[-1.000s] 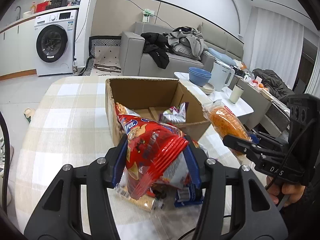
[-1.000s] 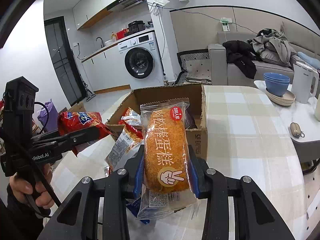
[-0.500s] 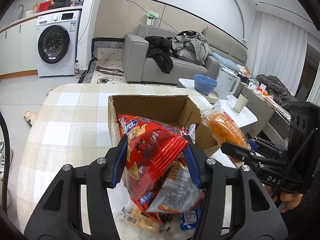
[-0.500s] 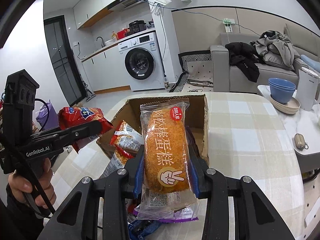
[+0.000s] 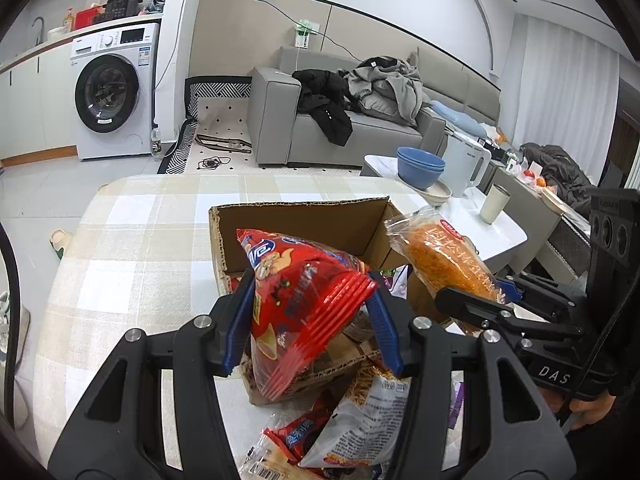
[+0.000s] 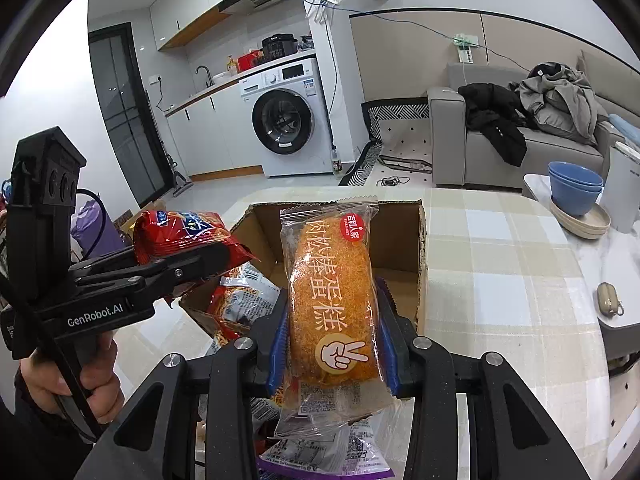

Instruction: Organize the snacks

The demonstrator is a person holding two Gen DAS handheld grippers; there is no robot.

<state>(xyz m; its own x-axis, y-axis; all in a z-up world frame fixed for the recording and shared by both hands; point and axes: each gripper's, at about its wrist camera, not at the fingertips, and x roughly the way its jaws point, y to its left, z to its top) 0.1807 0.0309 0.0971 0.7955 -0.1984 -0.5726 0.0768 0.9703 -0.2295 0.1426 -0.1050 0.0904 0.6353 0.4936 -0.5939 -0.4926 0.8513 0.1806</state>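
Note:
My left gripper (image 5: 312, 316) is shut on a red chip bag (image 5: 304, 292) and holds it above the near edge of the open cardboard box (image 5: 296, 220). My right gripper (image 6: 332, 344) is shut on a clear-wrapped orange pork-floss cake (image 6: 332, 296), held upright in front of the same box (image 6: 400, 232). Each gripper shows in the other's view: the right one with the cake (image 5: 448, 264) at the right, the left one with the chip bag (image 6: 180, 236) at the left. Loose snack packs (image 5: 352, 420) lie on the checked tablecloth below both grippers.
The round table with beige checked cloth (image 5: 140, 248) holds the box. A side table at the right carries blue bowls (image 5: 420, 164), a white kettle (image 5: 466, 168) and a cup (image 5: 494, 208). A small key pouch (image 6: 608, 300) lies there too. Sofa and washing machine stand behind.
Both grippers have risen and drawn back from the box with their snacks still held. More of the loose snack pile shows below them now.

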